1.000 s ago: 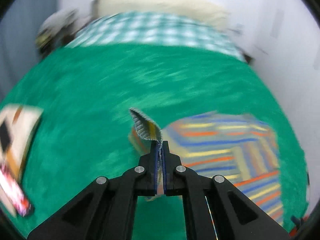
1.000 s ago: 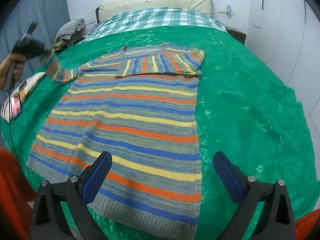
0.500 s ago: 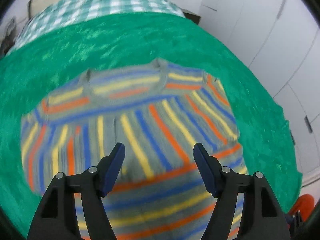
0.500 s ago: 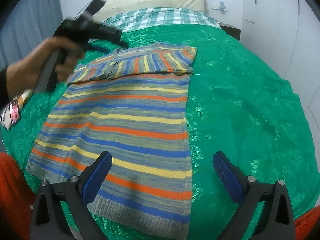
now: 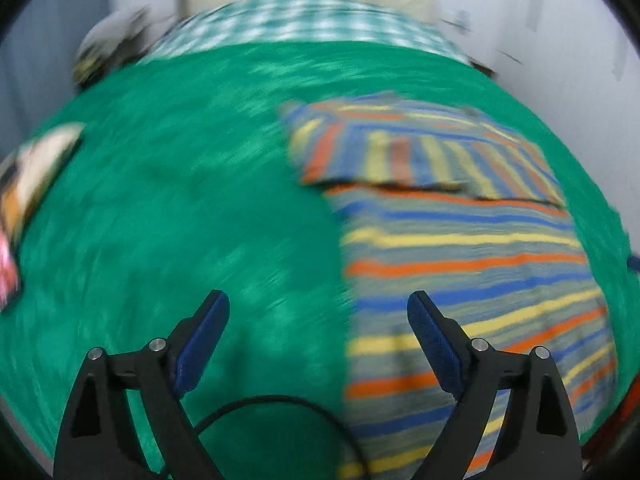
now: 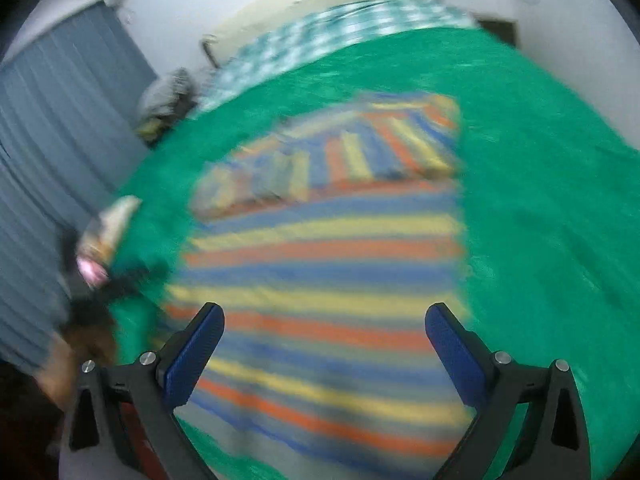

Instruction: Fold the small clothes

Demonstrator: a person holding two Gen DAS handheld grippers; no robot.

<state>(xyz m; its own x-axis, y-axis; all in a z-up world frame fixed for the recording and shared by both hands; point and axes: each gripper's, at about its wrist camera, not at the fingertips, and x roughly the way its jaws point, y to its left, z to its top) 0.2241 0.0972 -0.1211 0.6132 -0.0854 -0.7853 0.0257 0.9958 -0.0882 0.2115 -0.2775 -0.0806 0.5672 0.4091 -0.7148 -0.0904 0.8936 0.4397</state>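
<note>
A striped sweater [image 5: 460, 248] in blue, yellow, orange and grey lies flat on the green bedspread [image 5: 180, 220], both sleeves folded across its chest. My left gripper [image 5: 318, 312] is open and empty, above the sweater's left edge near the hem. In the right wrist view the sweater [image 6: 328, 264] fills the middle, blurred. My right gripper [image 6: 324, 328] is open and empty above its lower half. The left hand and its gripper [image 6: 96, 308] show as a dark blur at the sweater's left edge.
A flat printed packet [image 5: 28, 184] lies on the bedspread at the left. A checked sheet [image 5: 304, 24] and a cream pillow lie at the head. A pile of clothes [image 6: 168, 96] sits at the far left corner. A grey curtain [image 6: 52, 152] hangs left.
My left gripper let go of the sleeve, which now lies folded across the chest, opened, and drew back to the sweater's left edge. My right gripper stayed open and swung left.
</note>
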